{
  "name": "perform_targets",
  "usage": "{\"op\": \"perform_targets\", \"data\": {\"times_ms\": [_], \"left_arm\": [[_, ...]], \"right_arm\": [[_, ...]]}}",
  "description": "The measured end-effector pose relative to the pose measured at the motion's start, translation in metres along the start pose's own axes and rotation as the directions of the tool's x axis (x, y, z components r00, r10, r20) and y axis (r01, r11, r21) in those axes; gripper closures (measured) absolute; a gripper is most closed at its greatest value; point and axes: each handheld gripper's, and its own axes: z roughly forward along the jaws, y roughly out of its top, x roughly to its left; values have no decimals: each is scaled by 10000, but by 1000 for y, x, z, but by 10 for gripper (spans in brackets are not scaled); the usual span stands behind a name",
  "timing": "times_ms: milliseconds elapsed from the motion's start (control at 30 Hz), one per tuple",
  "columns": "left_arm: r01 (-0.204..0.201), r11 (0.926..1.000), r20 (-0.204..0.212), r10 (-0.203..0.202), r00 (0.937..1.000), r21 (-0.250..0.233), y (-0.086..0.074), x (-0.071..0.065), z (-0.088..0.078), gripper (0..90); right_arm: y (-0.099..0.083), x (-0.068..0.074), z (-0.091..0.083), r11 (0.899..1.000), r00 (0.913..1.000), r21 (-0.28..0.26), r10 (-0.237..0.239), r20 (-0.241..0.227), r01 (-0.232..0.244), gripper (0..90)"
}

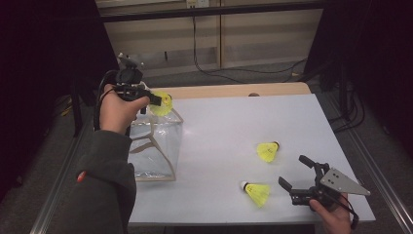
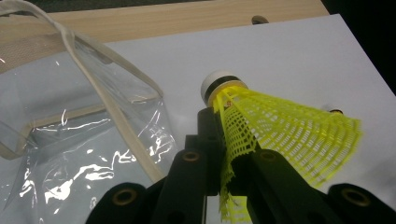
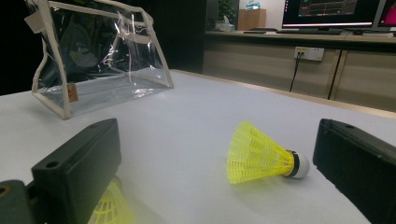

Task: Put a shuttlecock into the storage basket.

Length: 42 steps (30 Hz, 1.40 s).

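My left gripper point(image 1: 154, 99) is raised over the open top of a clear plastic bag point(image 1: 156, 141) and is shut on a yellow shuttlecock point(image 1: 164, 104). In the left gripper view the jaws point(image 2: 219, 123) pinch the mesh skirt of that shuttlecock point(image 2: 289, 130), whose white cork points away, with the bag point(image 2: 79, 140) below to the left. Two more yellow shuttlecocks point(image 1: 268, 151) point(image 1: 257, 192) lie on the white table. My right gripper point(image 1: 295, 172) stands open at the front right, beside them. In its own view the gripper point(image 3: 217, 140) frames one shuttlecock point(image 3: 257, 154); the other point(image 3: 109, 207) lies under its left jaw.
The white table point(image 1: 229, 126) has a wooden strip along its far edge point(image 1: 234, 90). The bag point(image 3: 98, 60) stands upright with cream trim and handles. Cables point(image 1: 214, 68) trail on the floor beyond the table, and a monitor point(image 3: 327, 14) stands on a counter behind.
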Motion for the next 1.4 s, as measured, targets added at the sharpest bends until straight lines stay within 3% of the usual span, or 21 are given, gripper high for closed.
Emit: {"op": "perform_targets", "data": {"times_ms": [1400], "left_arm": [[577, 9980, -514, -590, 9969, -269, -3, 25, -12, 876]], "right_arm": [[1, 1, -1, 10000, 10000, -75, -32, -14, 32, 8]]}}
